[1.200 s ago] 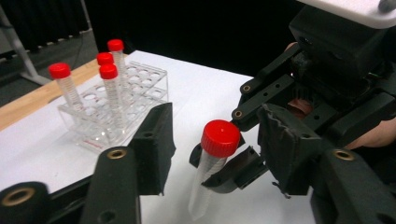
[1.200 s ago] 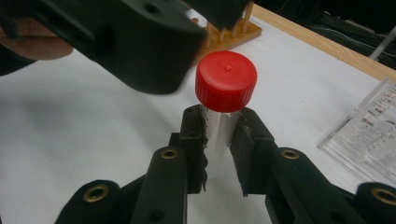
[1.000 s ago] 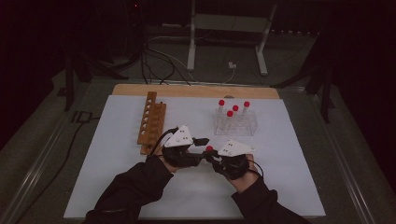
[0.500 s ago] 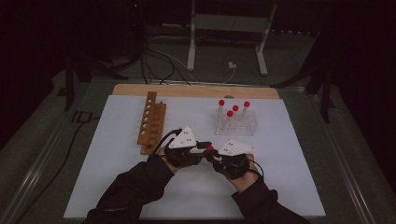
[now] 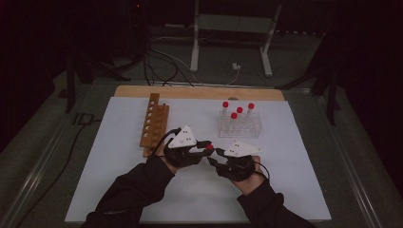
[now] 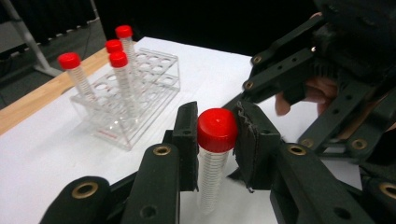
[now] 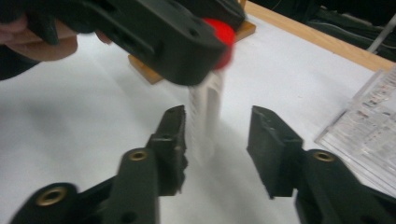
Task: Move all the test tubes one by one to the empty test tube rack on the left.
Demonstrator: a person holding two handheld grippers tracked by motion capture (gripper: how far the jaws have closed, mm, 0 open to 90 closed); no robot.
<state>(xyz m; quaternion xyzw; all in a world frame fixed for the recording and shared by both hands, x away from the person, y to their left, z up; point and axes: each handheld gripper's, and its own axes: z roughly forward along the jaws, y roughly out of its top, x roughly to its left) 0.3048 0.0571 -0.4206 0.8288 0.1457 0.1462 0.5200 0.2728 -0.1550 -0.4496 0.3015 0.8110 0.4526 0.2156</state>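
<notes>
A clear tube with a red cap (image 6: 211,177) stands upright just above the white mat (image 5: 119,190). My left gripper (image 6: 217,117) is shut on it, its pads pressing both sides of the cap. In the high view the left gripper (image 5: 207,145) meets my right gripper (image 5: 215,156) at the tube's cap (image 5: 209,147). The right gripper (image 7: 217,121) has just been opening. Its jaws stand on either side of the tube's lower body (image 7: 205,112), with a clear gap on the right side.
A clear plastic rack (image 5: 240,127) holding three red-capped tubes (image 5: 239,110) stands behind the grippers, to the right. A wooden rack with a row of holes (image 5: 153,124) lies to the left. A wooden strip (image 5: 199,92) borders the mat's far edge.
The left gripper has moved right, up to the right gripper, and now sits on the tube's red cap. The right hand has stayed in place.
</notes>
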